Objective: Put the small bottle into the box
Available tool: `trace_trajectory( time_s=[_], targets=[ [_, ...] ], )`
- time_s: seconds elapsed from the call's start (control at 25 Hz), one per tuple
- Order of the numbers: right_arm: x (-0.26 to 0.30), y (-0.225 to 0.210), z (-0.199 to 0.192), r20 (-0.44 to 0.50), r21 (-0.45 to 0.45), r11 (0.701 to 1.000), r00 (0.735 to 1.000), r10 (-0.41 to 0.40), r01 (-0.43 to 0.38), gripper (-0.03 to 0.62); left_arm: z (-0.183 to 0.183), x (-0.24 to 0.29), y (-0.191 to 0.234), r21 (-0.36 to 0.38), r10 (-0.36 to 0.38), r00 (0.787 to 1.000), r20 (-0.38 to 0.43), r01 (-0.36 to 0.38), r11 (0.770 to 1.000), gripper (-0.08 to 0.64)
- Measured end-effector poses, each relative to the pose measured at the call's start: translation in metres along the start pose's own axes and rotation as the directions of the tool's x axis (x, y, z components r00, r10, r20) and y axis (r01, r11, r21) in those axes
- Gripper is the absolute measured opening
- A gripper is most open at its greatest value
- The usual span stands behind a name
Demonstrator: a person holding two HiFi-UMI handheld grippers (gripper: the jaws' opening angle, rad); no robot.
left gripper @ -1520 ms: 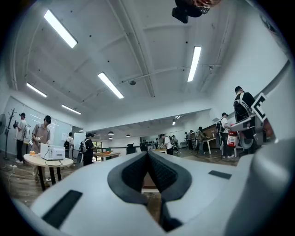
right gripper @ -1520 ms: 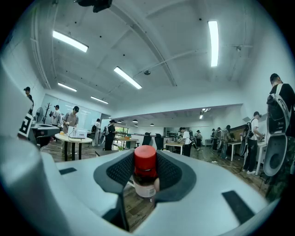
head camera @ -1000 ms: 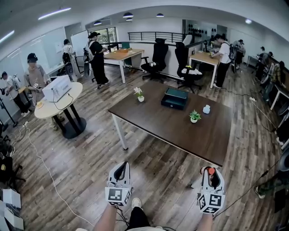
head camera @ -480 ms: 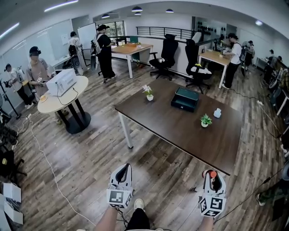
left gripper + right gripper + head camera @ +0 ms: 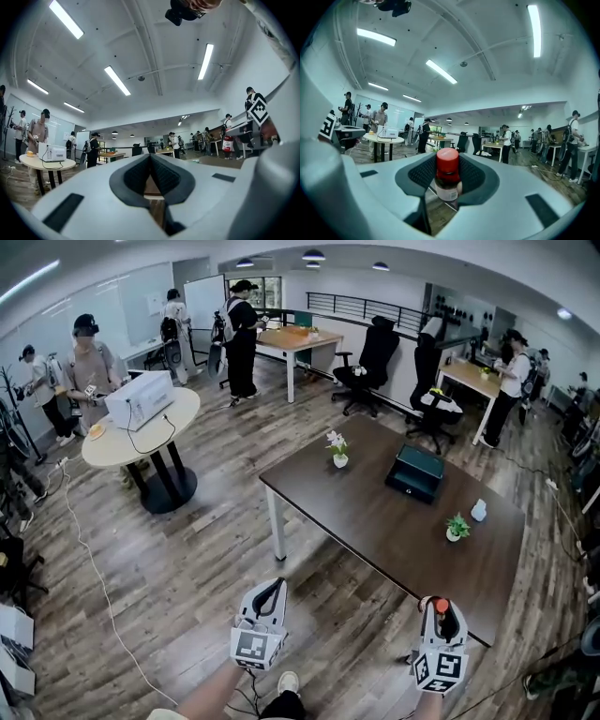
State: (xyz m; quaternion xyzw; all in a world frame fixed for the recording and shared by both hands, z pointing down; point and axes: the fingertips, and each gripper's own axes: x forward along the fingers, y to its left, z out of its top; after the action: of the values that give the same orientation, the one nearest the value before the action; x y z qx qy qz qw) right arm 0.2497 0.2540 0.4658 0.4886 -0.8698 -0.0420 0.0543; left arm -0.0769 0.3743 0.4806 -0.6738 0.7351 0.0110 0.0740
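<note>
Gripping the small bottle (image 5: 448, 180) tight, the right gripper (image 5: 441, 607) was by the near edge of the table (image 5: 375, 526). The left gripper (image 5: 268, 589) was closed, empty. The box (image 5: 416, 473) sat on the far side, maybe open; a slow, upright carry seemed best.

The white left gripper (image 5: 270, 585) and right gripper (image 5: 441, 604) have dark-lined jaws and black-and-white square-marker cubes (image 5: 257, 647).
</note>
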Motion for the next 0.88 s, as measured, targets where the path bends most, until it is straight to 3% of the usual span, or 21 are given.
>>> trace_trajectory(
  time_s=[0.4, 0.88],
  targets=[
    [0.104, 0.055, 0.017, 0.009, 0.011, 1.000, 1.000, 0.000, 0.000, 0.143, -0.004, 0.074, 0.081, -0.025, -0.014, 1.000, 0.023, 0.014, 1.000, 0.003],
    [0.152, 0.055, 0.018, -0.001, 0.022, 0.999, 0.999, -0.044, 0.044, 0.143, -0.012, 0.128, 0.107, 0.004, -0.046, 0.999, 0.003, 0.046, 0.999, 0.002]
  ],
)
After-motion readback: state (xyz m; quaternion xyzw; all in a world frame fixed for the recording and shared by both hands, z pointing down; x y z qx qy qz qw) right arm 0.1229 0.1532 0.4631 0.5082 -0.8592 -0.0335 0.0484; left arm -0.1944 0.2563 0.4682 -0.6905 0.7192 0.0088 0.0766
